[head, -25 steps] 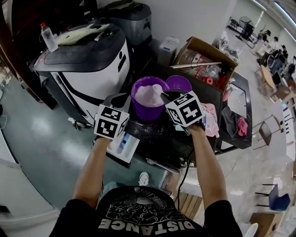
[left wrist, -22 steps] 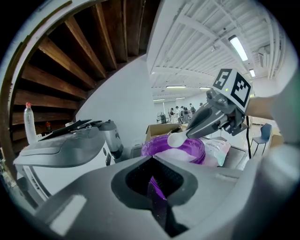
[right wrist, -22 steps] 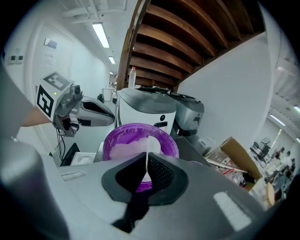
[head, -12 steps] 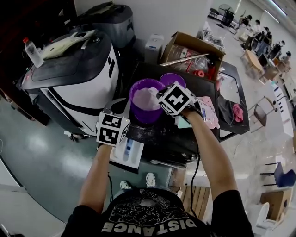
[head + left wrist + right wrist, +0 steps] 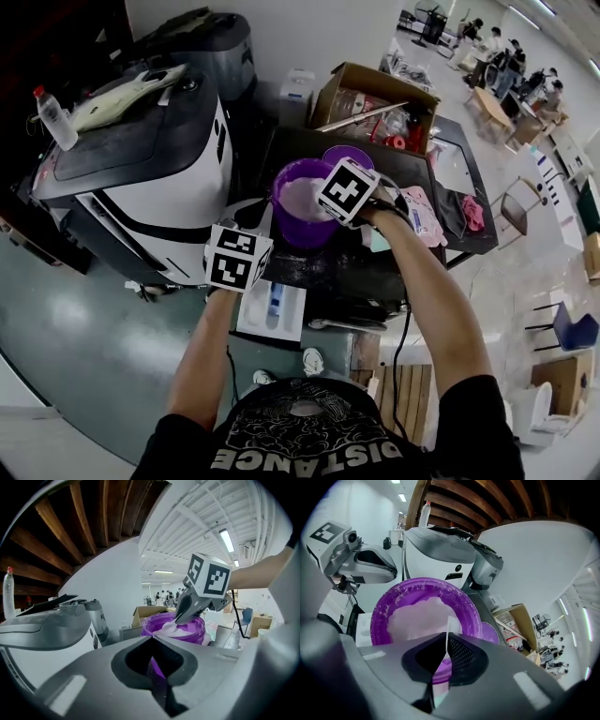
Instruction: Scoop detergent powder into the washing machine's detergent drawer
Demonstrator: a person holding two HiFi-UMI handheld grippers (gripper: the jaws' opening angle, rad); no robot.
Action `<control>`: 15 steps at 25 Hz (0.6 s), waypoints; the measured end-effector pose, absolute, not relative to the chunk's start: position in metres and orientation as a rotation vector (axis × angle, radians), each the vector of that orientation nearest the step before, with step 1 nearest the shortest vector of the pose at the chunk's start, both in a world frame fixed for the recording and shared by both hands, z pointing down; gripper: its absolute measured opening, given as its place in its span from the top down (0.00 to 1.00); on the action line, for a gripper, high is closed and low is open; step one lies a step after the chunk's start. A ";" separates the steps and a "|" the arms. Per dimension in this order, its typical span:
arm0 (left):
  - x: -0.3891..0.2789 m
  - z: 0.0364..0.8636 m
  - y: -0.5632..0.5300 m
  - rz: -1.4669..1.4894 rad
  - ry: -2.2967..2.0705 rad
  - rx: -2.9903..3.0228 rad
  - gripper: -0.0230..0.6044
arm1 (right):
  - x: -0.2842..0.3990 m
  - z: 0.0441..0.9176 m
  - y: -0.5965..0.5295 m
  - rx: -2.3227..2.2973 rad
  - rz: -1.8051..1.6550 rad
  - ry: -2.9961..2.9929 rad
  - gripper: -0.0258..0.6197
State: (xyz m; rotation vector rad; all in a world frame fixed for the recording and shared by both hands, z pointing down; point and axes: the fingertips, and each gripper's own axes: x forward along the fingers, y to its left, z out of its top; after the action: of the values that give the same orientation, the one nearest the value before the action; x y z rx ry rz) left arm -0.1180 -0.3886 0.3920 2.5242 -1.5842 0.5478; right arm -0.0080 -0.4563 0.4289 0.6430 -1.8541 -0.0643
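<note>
Scoop (image 5: 448, 634) in right gripper (image 5: 442, 660), over tub (image 5: 378, 619)

White powder (image 5: 417, 618) in purple tub (image 5: 377, 620)

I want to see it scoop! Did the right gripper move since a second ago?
Yes. The right gripper slid left, from beside the purple bucket to over the bucket's right rim.

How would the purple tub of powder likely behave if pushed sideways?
The purple tub looks nearly full of powder, so it is probably heavy, sliding rather than tipping. Its wide body suggests stability. The loose powder heaps near the rim; a jolt might spill some.
</note>
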 end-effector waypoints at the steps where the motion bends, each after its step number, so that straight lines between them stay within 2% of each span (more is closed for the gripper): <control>1: -0.118 0.393 -0.389 0.543 -1.571 2.531 0.96 | -0.009 0.431 -0.457 0.645 -0.070 -1.837 0.91; 15: -0.116 0.397 -0.386 0.564 -1.441 2.633 0.96 | -0.012 0.441 -0.453 0.634 0.079 -1.691 0.91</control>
State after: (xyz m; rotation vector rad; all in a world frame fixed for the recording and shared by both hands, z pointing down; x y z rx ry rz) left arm -0.1159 -0.3861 0.3971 2.6330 -1.4406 0.5643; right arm -0.0125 -0.4527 0.4411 0.6337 -1.6906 0.0791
